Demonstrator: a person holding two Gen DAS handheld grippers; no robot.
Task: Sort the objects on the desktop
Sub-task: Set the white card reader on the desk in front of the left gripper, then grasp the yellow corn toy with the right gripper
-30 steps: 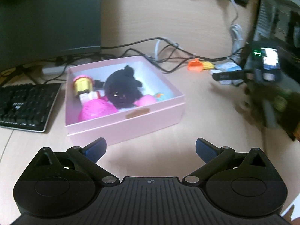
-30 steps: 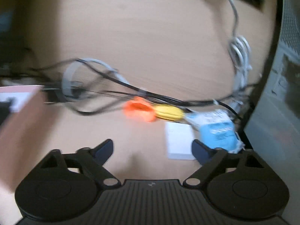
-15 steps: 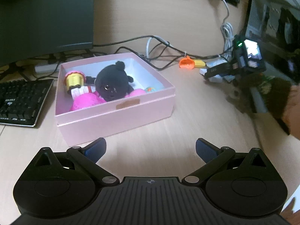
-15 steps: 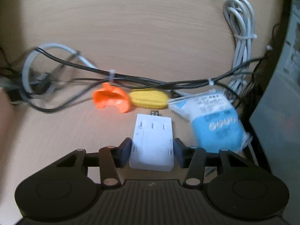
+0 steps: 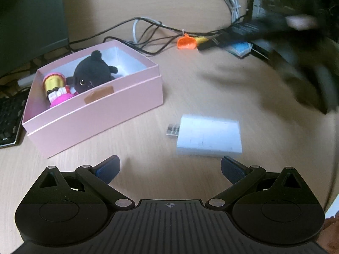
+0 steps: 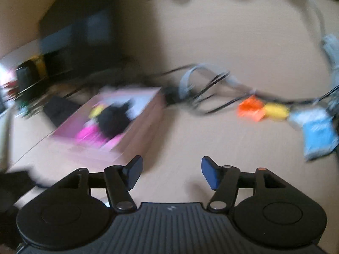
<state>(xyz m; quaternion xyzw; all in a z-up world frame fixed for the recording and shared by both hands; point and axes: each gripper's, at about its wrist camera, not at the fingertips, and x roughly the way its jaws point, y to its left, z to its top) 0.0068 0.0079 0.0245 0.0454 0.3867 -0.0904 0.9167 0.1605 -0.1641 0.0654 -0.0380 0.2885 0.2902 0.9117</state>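
Just beyond left claw [image 5: 170, 168]: white adapter [image 5: 208, 136], seemingly untouched.

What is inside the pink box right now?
In the pink box: a black plush toy, a gold-topped figure and something magenta. The near wall covers anything lower down.

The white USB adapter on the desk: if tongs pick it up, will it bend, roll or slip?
The white USB adapter looks like a rigid flat block, so bending or rolling seems unlikely. Its smooth sides might slip slightly. Its metal plug sticks out, so gripping the body seems safer.
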